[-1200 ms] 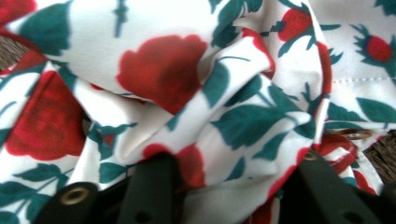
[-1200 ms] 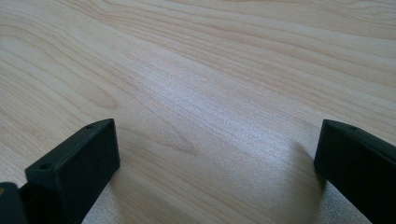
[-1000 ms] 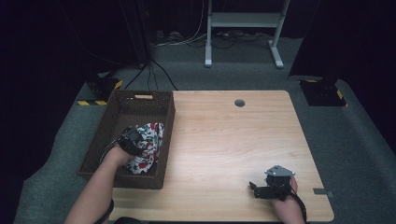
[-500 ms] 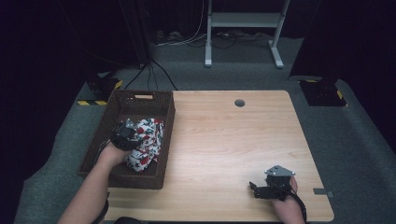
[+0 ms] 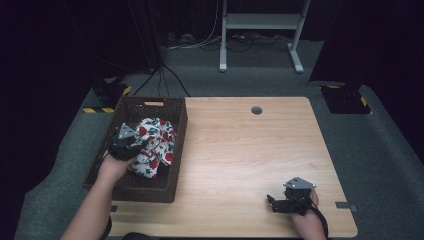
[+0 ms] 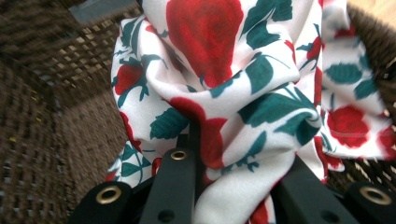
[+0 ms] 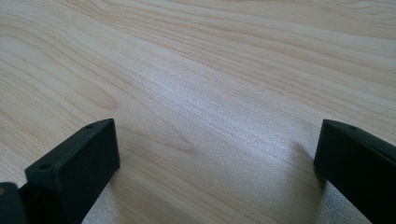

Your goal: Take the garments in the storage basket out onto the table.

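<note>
Fingers of the left gripper (image 5: 134,141) pinch the floral cloth (image 5: 156,145) over the basket (image 5: 150,189); right gripper (image 5: 278,204) fingers spread wide, empty.

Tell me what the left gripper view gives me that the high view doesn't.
Left gripper view alone: the fingers pinching a fold of the floral cloth. High view alone: the wooden table and the right gripper resting open on it, holding nothing. Both: the cloth gathered inside the brown woven basket, with the left gripper shut on it.
</note>
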A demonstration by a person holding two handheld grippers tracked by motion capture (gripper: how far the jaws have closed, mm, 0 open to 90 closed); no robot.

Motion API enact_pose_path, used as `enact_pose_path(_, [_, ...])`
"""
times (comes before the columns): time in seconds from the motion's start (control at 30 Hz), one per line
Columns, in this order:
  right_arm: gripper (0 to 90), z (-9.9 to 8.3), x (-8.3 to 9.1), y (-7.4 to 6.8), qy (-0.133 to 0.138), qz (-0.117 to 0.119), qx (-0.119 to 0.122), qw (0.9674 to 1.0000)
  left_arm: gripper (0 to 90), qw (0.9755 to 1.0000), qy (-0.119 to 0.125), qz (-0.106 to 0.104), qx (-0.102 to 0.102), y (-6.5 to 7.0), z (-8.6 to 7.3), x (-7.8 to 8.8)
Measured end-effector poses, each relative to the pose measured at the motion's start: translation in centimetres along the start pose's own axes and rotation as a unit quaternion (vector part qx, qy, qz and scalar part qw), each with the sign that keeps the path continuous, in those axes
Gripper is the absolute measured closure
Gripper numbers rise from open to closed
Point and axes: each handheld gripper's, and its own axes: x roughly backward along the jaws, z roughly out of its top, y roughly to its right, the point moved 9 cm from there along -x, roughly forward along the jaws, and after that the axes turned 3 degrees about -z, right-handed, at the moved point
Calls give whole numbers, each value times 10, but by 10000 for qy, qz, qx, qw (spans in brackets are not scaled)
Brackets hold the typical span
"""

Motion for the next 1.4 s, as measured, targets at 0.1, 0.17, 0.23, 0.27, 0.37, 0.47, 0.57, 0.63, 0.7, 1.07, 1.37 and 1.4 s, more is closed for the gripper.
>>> enact_pose_path(0.1, [0,0,0,0,-2,-1,-5,10000,799,9994,320,110,66,-3,8,9])
enact_pose_path(0.17, [0,0,0,0,-3,-1,-5,10000,802,9986,496,193,78,-4,14,15])
enact_pose_path(0.23, [0,0,0,0,0,0,-8,10000,803,9983,531,231,53,-4,15,16])
enact_pose_path(0.27, [0,0,0,0,-2,0,-2,10000,804,9978,606,256,73,-5,15,18])
enact_pose_path(0.37, [0,0,0,0,0,0,-7,10000,804,9959,834,297,157,-6,19,23])
enact_pose_path(0.47, [0,0,0,0,-5,2,-15,10000,805,9931,1096,377,180,-6,23,30])
enact_pose_path(0.57, [0,0,0,0,-7,1,-9,10000,804,9894,1362,443,223,-6,29,37])
enact_pose_path(0.63, [0,0,0,0,-6,2,-15,10000,804,9864,1544,510,229,-6,33,42])
enact_pose_path(0.7, [0,0,0,0,-4,2,-15,10000,804,9817,1797,551,292,-6,39,49])
enact_pose_path(1.07, [0,0,0,0,-1,1,-10,10000,804,9513,2920,918,366,-6,61,82])
enact_pose_path(1.37, [0,0,0,0,0,1,-10,10000,804,9224,3627,1293,286,-4,66,96])
enact_pose_path(1.4, [0,0,0,0,-2,1,-4,10000,804,9179,3730,1323,293,-3,66,98])
